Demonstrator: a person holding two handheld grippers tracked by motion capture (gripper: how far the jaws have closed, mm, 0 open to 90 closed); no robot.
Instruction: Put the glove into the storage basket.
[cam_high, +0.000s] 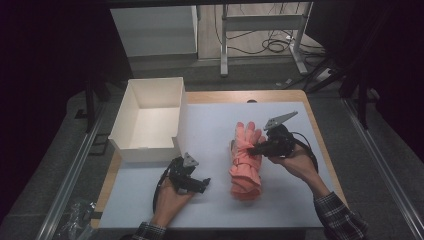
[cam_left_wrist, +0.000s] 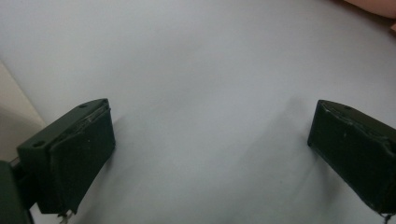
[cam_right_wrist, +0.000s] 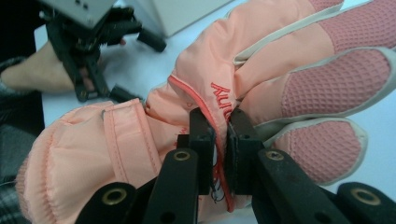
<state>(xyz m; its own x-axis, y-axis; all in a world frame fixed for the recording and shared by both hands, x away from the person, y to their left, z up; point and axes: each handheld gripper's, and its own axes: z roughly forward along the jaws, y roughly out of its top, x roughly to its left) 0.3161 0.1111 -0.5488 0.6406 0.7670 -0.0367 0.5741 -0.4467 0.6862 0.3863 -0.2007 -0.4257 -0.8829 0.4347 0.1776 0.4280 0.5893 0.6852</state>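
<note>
Red embroidered letters stand on the back of the pink glove, reading roughly "ALIIC"; the word runs toward 5 o'clock, where the gripper's jaws cover its end.

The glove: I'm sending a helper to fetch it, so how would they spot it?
On the white table sheet, look right of the open white box. The glove lies there, pinched by the right gripper. It is the one soft, salmon-pink thing, with textured fingertips.
</note>
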